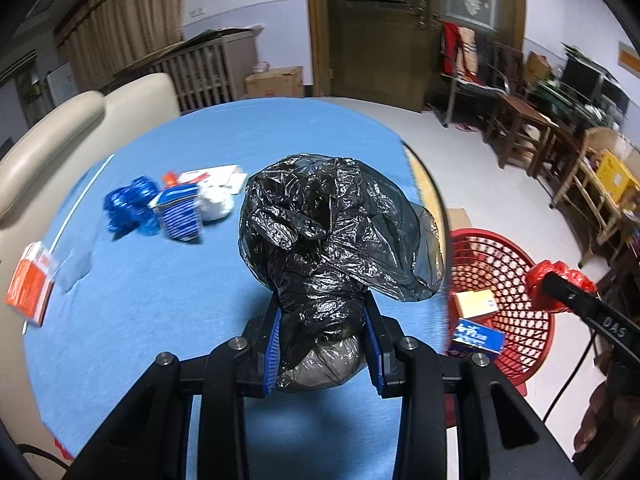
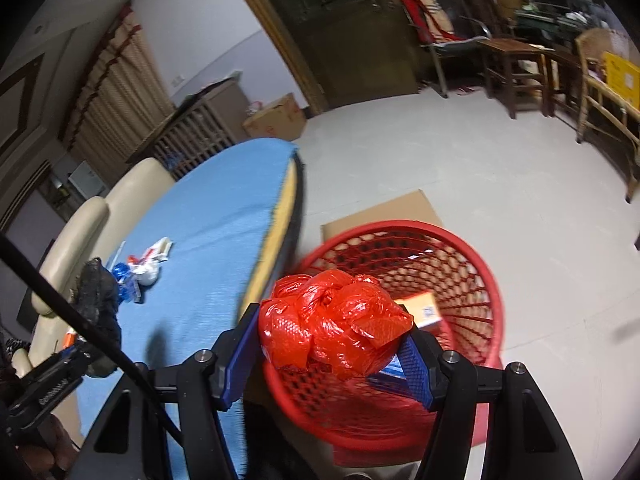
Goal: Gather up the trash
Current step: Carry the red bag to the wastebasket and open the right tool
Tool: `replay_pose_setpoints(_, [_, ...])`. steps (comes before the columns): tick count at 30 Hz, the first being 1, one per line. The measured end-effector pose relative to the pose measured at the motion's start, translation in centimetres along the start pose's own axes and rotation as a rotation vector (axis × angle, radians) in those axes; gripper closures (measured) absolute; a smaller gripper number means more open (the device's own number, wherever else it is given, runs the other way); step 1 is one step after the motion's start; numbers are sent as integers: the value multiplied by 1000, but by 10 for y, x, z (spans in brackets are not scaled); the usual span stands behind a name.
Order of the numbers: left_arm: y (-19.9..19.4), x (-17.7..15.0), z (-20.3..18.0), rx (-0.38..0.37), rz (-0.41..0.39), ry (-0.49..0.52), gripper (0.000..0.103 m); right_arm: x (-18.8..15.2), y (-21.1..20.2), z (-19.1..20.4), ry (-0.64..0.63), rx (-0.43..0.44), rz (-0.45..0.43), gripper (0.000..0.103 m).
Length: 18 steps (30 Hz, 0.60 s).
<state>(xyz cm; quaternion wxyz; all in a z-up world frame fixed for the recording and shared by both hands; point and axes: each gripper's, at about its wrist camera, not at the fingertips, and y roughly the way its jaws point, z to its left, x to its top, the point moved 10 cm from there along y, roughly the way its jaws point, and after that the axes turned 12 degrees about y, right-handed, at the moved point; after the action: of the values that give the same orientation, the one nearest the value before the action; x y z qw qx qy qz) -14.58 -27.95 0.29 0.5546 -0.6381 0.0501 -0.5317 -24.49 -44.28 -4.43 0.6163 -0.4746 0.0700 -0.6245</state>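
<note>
Clamped in the right gripper (image 2: 334, 354), a red plastic bag (image 2: 334, 332) hangs over the red basket (image 2: 486, 280); left gripper (image 1: 322, 344) pinches a black plastic bag (image 1: 332, 232) beside that basket.

Left gripper (image 1: 324, 344) pitched down over blue table (image 1: 168, 280), jaws clamped. Right gripper (image 2: 332, 344) beside table edge, jaws half-wide, gripping.
</note>
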Motion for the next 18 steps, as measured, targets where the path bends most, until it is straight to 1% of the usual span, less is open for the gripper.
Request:
replay_pose_setpoints(8, [12,11,-36,-45,17,68,66,3,7,-33,29,-44,13,36])
replay_pose_setpoints(18, [21,20,-66,-66,30,116,66,11,12,-48,32,-61,23,36])
